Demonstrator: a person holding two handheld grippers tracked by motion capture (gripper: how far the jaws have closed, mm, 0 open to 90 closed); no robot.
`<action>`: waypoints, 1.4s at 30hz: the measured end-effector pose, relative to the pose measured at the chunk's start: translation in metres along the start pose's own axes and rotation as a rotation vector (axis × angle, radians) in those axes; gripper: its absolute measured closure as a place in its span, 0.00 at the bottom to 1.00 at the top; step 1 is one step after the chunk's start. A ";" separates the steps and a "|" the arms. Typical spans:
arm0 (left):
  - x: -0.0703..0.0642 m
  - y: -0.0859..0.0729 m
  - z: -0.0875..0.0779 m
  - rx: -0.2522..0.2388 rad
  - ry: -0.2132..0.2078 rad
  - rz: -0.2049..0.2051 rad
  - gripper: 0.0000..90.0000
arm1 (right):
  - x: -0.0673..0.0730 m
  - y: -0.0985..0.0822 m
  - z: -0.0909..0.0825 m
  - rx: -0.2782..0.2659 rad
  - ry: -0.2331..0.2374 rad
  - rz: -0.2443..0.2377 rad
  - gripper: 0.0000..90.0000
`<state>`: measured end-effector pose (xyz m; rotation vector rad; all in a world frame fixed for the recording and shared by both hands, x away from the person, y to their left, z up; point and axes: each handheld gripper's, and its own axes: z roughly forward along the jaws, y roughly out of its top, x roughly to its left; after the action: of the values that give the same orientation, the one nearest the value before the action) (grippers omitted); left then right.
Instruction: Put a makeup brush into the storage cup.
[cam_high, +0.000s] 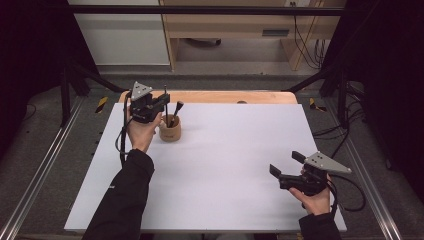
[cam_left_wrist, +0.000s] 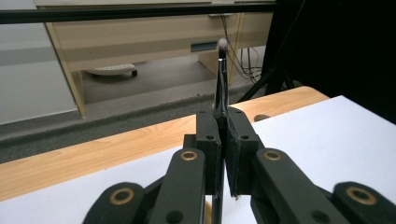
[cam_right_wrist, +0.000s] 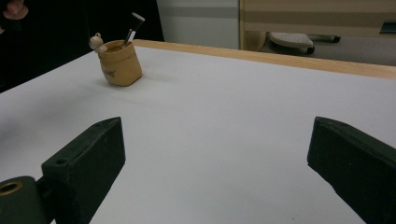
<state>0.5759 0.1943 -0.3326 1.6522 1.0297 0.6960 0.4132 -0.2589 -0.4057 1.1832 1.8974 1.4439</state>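
While the left claw (cam_high: 161, 101) grips a thin brush (cam_left_wrist: 221, 74) upright by its handle, bristles up, it stands just above and beside the small tan holder (cam_high: 170, 131) at the far left of the white bench (cam_high: 225, 165); that upright hold suits lowering the handle straight into the holder or lifting it clear. A second, broader brush (cam_right_wrist: 134, 24) leans inside the holder, which keeps it standing. The right claw (cam_high: 290, 167) rests near the right front edge, well apart, jaws wide and holding nothing, probably on standby. A dark mark on the holder's front may be print; it is too small to read.
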 end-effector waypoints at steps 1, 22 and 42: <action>0.001 0.000 0.001 0.000 0.001 -0.002 0.94 | 0.000 0.000 0.000 0.001 0.000 -0.001 0.05; 0.010 -0.005 0.026 0.020 0.033 0.001 0.94 | 0.000 -0.001 0.001 0.010 -0.004 -0.001 0.05; 0.007 -0.015 0.039 0.047 0.032 0.022 0.94 | -0.003 0.000 -0.003 0.000 -0.005 -0.002 0.05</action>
<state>0.6073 0.1850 -0.3594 1.6997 1.0592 0.7193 0.4123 -0.2630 -0.4047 1.1829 1.8949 1.4388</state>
